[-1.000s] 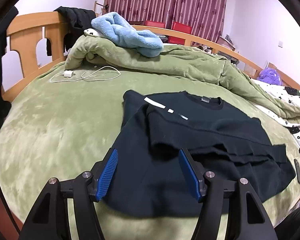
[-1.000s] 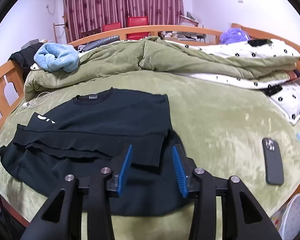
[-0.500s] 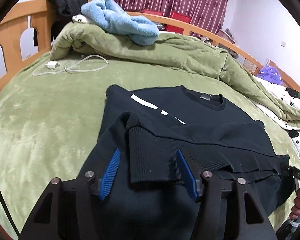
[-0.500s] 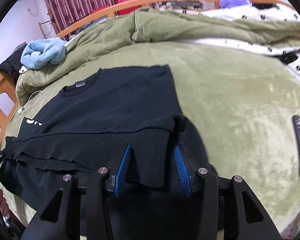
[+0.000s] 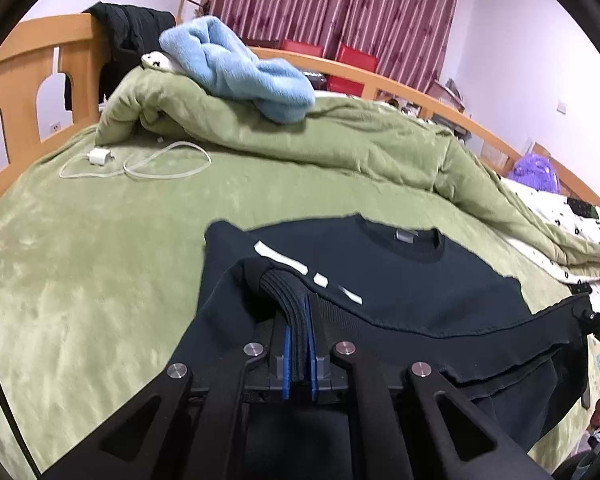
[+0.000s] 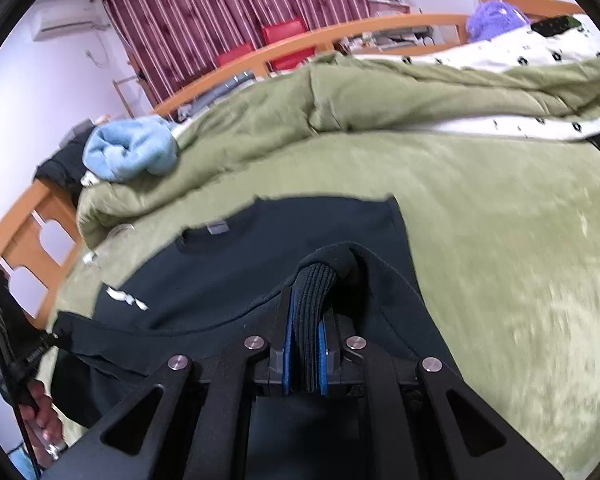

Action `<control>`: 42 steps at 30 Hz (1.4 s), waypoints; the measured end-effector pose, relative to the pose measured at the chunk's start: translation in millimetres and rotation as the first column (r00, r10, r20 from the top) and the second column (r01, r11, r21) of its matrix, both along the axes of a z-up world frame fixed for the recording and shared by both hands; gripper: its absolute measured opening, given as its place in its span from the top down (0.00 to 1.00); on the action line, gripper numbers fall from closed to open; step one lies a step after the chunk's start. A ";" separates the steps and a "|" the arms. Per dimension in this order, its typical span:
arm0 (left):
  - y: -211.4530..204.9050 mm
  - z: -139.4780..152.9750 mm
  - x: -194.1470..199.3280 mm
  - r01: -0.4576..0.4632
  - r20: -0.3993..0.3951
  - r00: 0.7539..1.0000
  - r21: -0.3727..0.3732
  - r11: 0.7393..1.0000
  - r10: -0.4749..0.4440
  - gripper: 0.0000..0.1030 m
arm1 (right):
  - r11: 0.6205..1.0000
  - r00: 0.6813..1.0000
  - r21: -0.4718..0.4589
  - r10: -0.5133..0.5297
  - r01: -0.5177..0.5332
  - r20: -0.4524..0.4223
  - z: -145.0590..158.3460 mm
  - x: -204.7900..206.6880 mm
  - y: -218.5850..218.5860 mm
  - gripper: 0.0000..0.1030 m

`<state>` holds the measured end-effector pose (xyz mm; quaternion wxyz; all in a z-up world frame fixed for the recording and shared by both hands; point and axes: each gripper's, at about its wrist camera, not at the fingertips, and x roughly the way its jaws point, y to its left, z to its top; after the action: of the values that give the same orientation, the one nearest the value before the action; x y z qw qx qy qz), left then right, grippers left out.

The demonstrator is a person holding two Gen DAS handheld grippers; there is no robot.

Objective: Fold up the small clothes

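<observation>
Black sweater (image 5: pixel 400 280) hem bunches in both our clamps: left gripper (image 5: pixel 299 344) at seven o'clock, right gripper (image 6: pixel 305 344) at five.

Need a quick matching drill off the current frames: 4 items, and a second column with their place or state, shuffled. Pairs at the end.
Items:
1. black sweater
2. blue towel
3. white charger
4. left gripper

Place or state:
A. on top of the bunched green quilt
B. shut on a bunch of the sweater's hem
C. on the bed near the wooden headboard, cable looped beside it
D. spread on the bed, neck label facing up

Pairs: 1-D, 2-A, 3-C, 4-B. The right gripper is likewise shut on the hem.
</observation>
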<state>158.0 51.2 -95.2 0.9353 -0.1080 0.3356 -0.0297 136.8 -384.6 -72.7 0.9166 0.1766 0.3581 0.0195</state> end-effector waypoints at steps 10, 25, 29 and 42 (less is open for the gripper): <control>13.2 3.0 43.9 -0.050 -0.004 0.999 -0.024 0.998 0.050 0.93 | 0.999 0.998 0.026 0.028 -0.029 0.050 21.4 56.2 3.1 0.91; -5.5 -44.1 105.6 -0.020 -0.116 0.993 0.018 1.000 0.022 0.90 | 0.999 0.995 0.012 -0.028 0.029 -0.092 -58.4 121.5 -20.7 0.90; -2.8 -48.0 108.4 -0.006 -0.140 0.990 0.002 1.000 0.006 0.87 | 0.999 0.990 0.021 -0.047 0.051 -0.133 -78.6 124.3 -25.3 0.85; 5.0 -18.2 79.2 -0.021 -0.075 0.997 0.020 1.000 0.022 0.38 | 0.999 0.999 -0.045 -0.012 0.010 -0.035 -29.5 86.3 -24.0 0.66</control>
<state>237.3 56.2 -113.4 0.9234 -0.1037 0.3695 -0.0124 223.1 -408.5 -102.2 0.9140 0.1582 0.3737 0.0031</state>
